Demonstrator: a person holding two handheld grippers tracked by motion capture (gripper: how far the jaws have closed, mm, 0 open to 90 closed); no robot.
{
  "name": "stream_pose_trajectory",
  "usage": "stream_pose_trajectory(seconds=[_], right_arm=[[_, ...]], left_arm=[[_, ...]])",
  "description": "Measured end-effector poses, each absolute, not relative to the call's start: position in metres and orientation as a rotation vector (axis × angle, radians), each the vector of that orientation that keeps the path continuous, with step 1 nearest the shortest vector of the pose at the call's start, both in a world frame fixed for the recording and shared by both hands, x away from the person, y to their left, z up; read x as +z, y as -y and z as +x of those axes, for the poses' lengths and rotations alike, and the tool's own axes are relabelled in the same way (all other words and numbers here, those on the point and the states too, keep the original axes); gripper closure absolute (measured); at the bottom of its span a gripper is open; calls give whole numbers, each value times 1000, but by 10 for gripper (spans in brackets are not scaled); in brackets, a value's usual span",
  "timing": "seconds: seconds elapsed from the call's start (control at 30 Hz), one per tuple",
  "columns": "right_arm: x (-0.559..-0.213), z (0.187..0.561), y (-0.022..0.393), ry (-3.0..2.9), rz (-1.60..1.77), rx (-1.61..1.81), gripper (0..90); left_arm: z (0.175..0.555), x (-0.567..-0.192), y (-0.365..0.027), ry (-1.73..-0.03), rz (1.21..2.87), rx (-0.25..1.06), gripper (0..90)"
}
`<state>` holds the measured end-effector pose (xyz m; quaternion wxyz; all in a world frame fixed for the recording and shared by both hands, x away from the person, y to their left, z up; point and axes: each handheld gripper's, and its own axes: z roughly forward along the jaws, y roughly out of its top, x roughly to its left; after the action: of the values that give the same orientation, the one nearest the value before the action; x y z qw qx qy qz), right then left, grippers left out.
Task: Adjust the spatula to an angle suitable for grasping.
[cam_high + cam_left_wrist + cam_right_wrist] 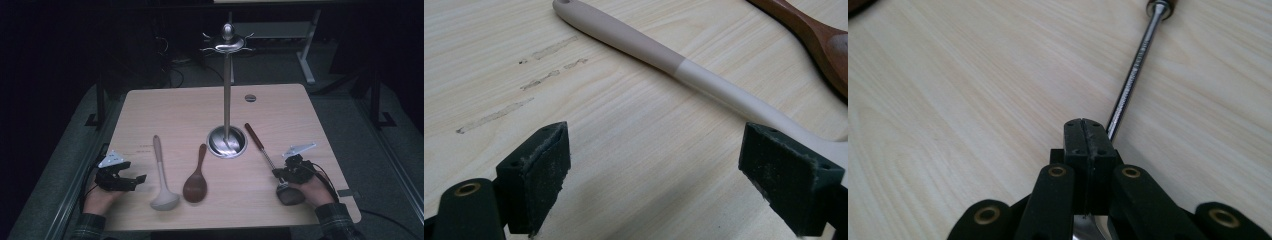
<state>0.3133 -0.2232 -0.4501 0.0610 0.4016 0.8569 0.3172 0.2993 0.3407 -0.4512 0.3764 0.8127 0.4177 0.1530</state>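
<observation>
1. The desk point(280, 107) carries an empty hook stand point(227, 90); nothing hangs there yet.
2. The pale ladle point(161, 175) and wooden spoon point(196, 177) lie untouched.
3. The left hand-held gripper point(131, 181) is released.
4. The right hand-held gripper point(278, 175) is clenched beside the metal-shafted utensil point(265, 152).

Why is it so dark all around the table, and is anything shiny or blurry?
High view: light falls on the table alone, the room behind is near black; the steel stand's base glints. Left gripper view: bright and even, the near pads soft. Right gripper view: glare streaks the metal shaft; its far end blurs.
</observation>
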Motion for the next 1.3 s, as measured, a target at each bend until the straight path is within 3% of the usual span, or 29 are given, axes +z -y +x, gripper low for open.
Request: stream_pose_trajectory(seconds=[0.53, 1.0, 1.3], right_arm=[[-449, 323, 257, -2486, 1320, 910, 898], [-447, 320, 233, -2553, 1255, 959, 898], [-448, 323, 240, -2527, 1284, 904, 898]], left_arm=[[300, -451, -341, -1072, 2079, 393, 129], [300, -452, -339, -1078, 2070, 393, 129], [300, -452, -340, -1075, 2083, 394, 129]])
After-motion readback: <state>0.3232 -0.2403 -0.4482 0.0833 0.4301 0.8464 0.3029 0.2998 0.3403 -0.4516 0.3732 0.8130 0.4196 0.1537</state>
